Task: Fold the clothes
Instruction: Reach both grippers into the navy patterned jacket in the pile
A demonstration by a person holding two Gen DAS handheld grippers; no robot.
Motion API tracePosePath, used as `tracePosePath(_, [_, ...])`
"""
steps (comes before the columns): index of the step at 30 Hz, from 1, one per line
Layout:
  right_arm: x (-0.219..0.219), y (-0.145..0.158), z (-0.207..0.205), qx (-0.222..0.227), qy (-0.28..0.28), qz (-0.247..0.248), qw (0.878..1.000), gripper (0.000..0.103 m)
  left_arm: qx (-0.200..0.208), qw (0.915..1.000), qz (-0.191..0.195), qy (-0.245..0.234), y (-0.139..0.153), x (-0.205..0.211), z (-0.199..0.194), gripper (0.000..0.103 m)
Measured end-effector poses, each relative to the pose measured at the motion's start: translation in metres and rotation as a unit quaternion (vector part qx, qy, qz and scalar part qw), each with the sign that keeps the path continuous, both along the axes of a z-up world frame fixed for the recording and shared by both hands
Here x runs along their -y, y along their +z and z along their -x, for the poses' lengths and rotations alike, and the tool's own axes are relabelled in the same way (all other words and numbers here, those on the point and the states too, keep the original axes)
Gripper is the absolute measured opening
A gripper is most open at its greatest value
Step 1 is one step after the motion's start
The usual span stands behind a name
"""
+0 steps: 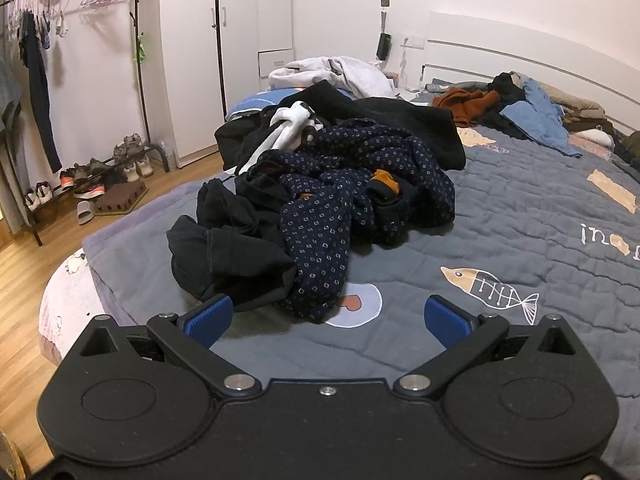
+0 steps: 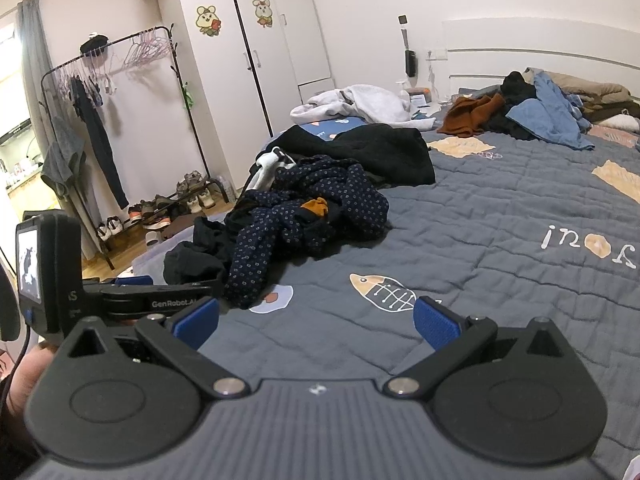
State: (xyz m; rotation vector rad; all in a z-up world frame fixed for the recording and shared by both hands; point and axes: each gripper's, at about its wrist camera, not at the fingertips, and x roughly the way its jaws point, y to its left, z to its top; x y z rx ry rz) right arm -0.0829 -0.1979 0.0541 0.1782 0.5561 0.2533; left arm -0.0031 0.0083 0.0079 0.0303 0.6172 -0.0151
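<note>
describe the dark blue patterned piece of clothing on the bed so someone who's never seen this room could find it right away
Start at the grey quilted bed cover and find the clothes pile nearest its foot. The dark blue patterned garment lies crumpled on top, trailing toward the open left hand-held gripper. Unlike the plain black clothes beside it, it is covered in small pale diamond shapes.

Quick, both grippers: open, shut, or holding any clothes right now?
Left gripper: open, empty, just short of the dark navy dotted garment.
Right gripper: open, empty, above the grey quilted bedspread.
</note>
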Motion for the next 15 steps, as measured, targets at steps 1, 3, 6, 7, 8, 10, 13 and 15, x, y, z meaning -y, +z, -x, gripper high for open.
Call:
tracePosePath(1, [-0.001,0.001,-0.001,0.001,0.001,0.0,1.0,0.103,0.001,1.0,0.003,0.0,0.0,-0.001,0.0,0.103])
tracePosePath(3, [-0.003,0.003,-0.006,0.003,0.002,-0.001,1.0,0.103,0.0,1.0,0.008,0.001,0.001,-0.003,0.0,0.103])
tracePosePath(6, [-0.007,0.006,-0.016,0.006,0.003,0.0,1.0,0.103,-0.006,0.9998,0.018,-0.001,0.001,-0.007,-0.002,0.103])
tracePosePath(7, [-0.008,0.007,-0.02,0.007,0.004,0.001,1.0,0.103,-0.007,0.9998,0.02,-0.002,0.001,-0.008,-0.003,0.103])
tracePosePath(8, [-0.009,0.006,-0.025,0.007,0.003,0.003,1.0,0.103,-0.008,0.9997,0.021,-0.004,0.002,-0.01,-0.005,0.103])
tracePosePath(10, [-0.01,0.005,-0.035,0.006,0.002,0.009,1.0,0.103,-0.005,0.9997,0.024,-0.006,0.004,-0.014,-0.007,0.103])
tracePosePath(13, [-0.013,0.002,-0.051,0.005,0.0,0.016,1.0,0.103,0.006,0.9994,0.035,-0.005,0.008,-0.026,-0.012,0.103])
tracePosePath(15, [-0.014,-0.003,-0.062,0.008,-0.003,0.016,1.0,0.103,0.011,0.999,0.042,-0.004,0.011,-0.034,-0.016,0.103])
